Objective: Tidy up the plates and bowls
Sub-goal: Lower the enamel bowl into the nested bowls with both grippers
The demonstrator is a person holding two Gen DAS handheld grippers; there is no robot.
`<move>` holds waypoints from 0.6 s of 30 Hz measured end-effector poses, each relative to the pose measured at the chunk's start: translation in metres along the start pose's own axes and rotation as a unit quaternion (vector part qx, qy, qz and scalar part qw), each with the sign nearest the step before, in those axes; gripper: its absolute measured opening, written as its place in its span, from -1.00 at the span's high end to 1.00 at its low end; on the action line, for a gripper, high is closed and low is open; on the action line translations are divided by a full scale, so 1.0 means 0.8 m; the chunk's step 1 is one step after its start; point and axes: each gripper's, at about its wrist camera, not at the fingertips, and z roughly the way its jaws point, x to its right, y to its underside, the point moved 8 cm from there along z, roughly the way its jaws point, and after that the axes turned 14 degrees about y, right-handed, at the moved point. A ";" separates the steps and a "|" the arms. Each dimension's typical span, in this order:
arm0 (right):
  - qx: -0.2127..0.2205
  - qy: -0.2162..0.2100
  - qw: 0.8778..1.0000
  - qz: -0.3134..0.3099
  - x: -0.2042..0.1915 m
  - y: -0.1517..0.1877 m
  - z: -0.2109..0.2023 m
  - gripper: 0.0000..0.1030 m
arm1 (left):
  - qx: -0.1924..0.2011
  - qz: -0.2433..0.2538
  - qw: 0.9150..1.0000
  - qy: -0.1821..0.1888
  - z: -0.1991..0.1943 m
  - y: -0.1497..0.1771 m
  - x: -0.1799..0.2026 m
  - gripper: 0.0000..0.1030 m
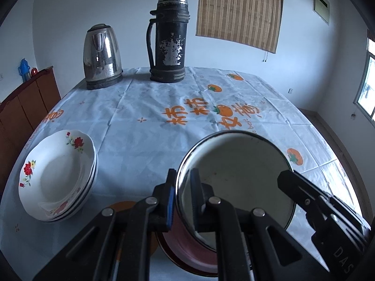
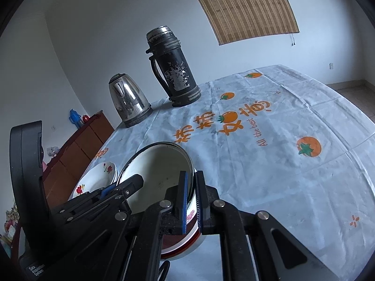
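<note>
Left gripper (image 1: 184, 196): fingers clamped on enamel basin (image 1: 236, 164) rim
Right gripper (image 2: 191, 201): fingers clamped on opposite rim
Floral plates (image 1: 56, 175): stacked on desk (image 1: 145, 140)

A steel kettle (image 1: 102, 56) and a worn black thermos (image 1: 167, 39) stand side by side at the far edge of the bench's orange-printed tablecloth (image 1: 145, 107).

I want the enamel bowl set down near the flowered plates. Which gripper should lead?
Left. The left gripper pinches the enamel bowl on the rim nearest the flowered plates; the right gripper clamps the opposite rim, farther from them. Both probably must move together.
</note>
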 end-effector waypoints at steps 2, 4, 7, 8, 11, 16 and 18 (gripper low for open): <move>-0.004 -0.001 1.000 -0.004 -0.002 0.001 0.000 0.85 | -0.003 -0.002 1.000 -0.002 0.001 0.002 -0.002 0.82; -0.006 0.000 1.000 -0.009 -0.004 0.003 0.000 0.85 | -0.008 -0.003 1.000 -0.005 0.004 0.003 -0.005 0.82; -0.012 0.001 1.000 -0.011 -0.005 0.007 0.002 0.84 | -0.012 -0.001 1.000 -0.011 0.007 0.005 -0.006 0.82; -0.014 0.001 1.000 -0.011 -0.005 0.008 0.004 0.84 | -0.014 0.000 1.000 -0.012 0.008 0.006 -0.007 0.82; -0.020 0.001 1.000 -0.008 -0.004 0.012 0.009 0.84 | -0.017 0.006 1.000 -0.020 0.011 0.007 -0.007 0.82; -0.027 0.000 1.000 -0.005 -0.002 0.017 0.014 0.84 | -0.020 0.009 1.000 -0.022 0.014 0.008 -0.007 0.82; -0.028 0.000 1.000 -0.005 -0.001 0.018 0.015 0.84 | -0.019 0.011 0.999 -0.023 0.015 0.008 -0.007 0.82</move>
